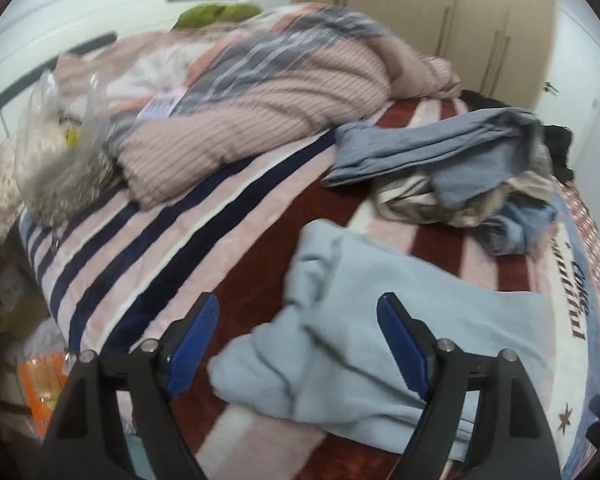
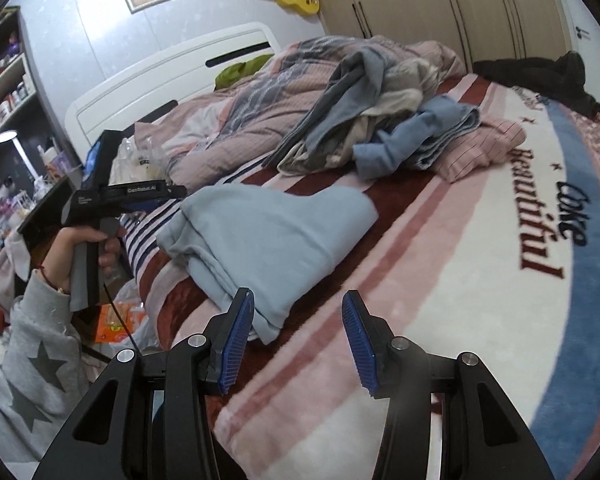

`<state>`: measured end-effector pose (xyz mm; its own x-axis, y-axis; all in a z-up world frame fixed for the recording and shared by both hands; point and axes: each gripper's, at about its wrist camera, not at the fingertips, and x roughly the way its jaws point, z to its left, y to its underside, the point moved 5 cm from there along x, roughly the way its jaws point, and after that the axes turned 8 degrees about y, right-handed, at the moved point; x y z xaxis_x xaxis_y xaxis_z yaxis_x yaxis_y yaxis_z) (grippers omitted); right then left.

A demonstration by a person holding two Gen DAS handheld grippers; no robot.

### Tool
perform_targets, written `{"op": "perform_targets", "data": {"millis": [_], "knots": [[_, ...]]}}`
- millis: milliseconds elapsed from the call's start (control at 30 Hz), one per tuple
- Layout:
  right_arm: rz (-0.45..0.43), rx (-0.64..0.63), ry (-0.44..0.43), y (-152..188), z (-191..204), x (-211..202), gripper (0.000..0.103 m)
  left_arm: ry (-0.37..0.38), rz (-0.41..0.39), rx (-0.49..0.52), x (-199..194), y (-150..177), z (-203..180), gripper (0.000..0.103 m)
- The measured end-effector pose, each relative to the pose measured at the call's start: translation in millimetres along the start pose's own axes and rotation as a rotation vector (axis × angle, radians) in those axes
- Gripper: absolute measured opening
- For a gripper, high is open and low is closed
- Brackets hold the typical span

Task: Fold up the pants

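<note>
Pale blue pants lie folded in a thick bundle on the striped blanket. In the left wrist view my left gripper hovers over the bundle's near left end, open wide, with cloth showing between the fingers and neither pad pressing on it. In the right wrist view the pants lie ahead and to the left. My right gripper is open above the blanket; its left finger overlaps the bundle's near corner and nothing is gripped. A hand in a grey star-print sleeve holds the left gripper's handle at the bed's left edge.
A heap of unfolded clothes lies beyond the pants, also seen as the heap. A pink quilt and a plastic bag fill the bed's head end. A dark garment lies far right. Shelves and floor clutter stand left.
</note>
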<state>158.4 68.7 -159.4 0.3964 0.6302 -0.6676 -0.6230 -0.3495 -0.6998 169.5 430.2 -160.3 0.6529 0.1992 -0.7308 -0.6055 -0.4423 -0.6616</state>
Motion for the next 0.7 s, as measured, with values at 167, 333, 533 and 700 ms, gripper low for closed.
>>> {"op": "perform_targets", "data": {"millis": [167,333,533,700], "knots": [[-0.041,-0.009,0.049,2.4,-13.3,-22.7,0.046,0.088,-0.081,0.083,-38.2,-4.9,-58.3,0.082],[-0.107,-0.025,0.173,4.7,-34.2,-57.7,0.061,0.192,-0.175,0.195,-87.6,1.9,-135.6,0.087],[-0.245,-0.077,0.303,4.6,-53.9,-130.2,0.077,0.339,-0.33,0.303,-153.9,26.3,-223.3,0.101],[-0.375,-0.096,0.429,7.8,-63.6,-196.7,0.088,0.422,-0.436,0.349,-201.1,51.3,-275.6,0.102]]}}
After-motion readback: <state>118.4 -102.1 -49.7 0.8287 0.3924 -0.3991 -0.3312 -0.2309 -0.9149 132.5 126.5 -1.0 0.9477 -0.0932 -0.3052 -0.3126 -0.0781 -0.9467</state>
